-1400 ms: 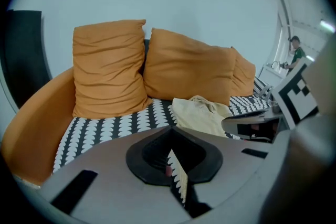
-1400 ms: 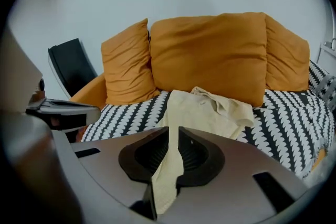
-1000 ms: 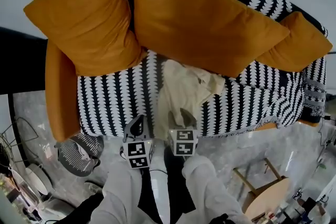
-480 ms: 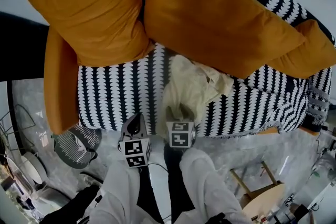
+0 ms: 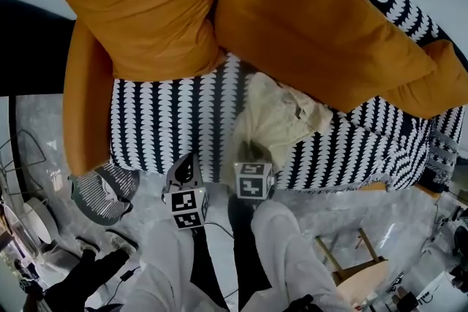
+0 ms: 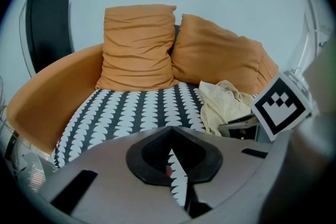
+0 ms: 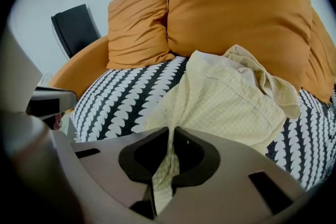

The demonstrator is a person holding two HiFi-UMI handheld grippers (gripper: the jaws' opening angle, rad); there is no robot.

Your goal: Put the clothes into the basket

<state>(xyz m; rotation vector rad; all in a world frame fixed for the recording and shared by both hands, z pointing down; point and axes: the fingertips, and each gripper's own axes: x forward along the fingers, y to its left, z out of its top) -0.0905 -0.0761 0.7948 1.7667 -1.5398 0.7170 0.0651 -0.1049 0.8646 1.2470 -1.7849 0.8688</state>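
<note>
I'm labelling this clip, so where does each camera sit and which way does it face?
Head view: on the head, looking down at the sofa; sleeves, left gripper, right gripper show.
Left gripper view: on that gripper, facing the cushions; its jaws show.
Right gripper view: facing the garment; jaws just closed on it.
Shared: garment, cushions.

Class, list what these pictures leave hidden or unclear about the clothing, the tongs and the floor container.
Yellow garment: crumpled in every view, so its type stays unclear.
Left tongs: left gripper view shows sofa cover in their slit; pinched or seen through, unclear.
Striped container: head view, too small to show contents.
</note>
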